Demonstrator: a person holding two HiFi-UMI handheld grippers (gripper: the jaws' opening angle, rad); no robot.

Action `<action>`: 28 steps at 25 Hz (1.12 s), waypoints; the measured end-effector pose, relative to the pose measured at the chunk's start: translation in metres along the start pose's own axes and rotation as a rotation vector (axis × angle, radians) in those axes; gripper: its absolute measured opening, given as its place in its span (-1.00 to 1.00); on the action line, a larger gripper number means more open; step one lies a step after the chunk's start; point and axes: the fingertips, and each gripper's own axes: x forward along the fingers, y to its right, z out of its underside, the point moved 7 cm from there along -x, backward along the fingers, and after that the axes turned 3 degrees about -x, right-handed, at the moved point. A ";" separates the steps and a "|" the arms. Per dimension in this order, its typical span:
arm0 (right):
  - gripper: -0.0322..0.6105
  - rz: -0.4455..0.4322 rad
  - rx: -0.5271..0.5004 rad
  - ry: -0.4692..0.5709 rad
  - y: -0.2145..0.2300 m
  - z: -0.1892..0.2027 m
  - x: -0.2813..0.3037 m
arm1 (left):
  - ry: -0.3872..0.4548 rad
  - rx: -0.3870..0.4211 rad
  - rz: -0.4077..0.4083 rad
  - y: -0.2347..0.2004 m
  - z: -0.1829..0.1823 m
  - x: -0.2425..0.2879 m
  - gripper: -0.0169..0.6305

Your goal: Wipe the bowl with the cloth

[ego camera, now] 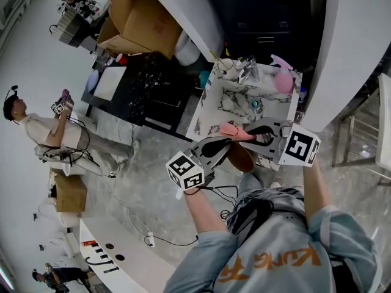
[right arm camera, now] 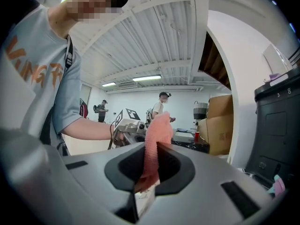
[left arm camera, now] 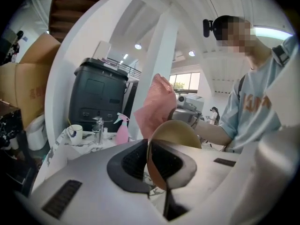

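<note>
Two hand-held grippers meet at the centre of the head view, over the near edge of the white marble-patterned bench [ego camera: 214,105]. The left gripper [left arm camera: 149,149] has its jaws pressed together on the rim of the one round bowl [left arm camera: 176,134], brown outside and tan inside, and holds it tilted on edge in mid-air; in the head view the bowl shows just below and right of that gripper. The right gripper [right arm camera: 151,150] has its jaws pinched on the one pink knitted cloth [right arm camera: 157,135], which sticks up out of them in a bunch. In the left gripper view the cloth rises just behind the bowl's upper rim, left of centre; whether the two touch cannot be told, and only the bare tan inside of the bowl shows. Farther back on the bench stand one pink spray bottle [ego camera: 282,81], one white mug [left arm camera: 74,132] and one shiny metal fixture [left arm camera: 98,125]. Three other people [ego camera: 46,133] show at the left edge of the head view.
</note>
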 end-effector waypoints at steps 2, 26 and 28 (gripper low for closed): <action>-0.75 -0.005 0.004 0.015 0.002 0.001 0.002 | 0.005 0.020 0.050 0.006 0.000 0.003 -0.84; -0.75 -0.150 0.173 0.156 -0.014 0.012 0.014 | 0.655 -0.090 0.280 0.021 -0.039 -0.025 -0.84; -0.75 -0.164 0.177 0.162 -0.015 0.013 0.015 | 0.699 -0.120 0.236 0.014 -0.037 -0.031 -0.85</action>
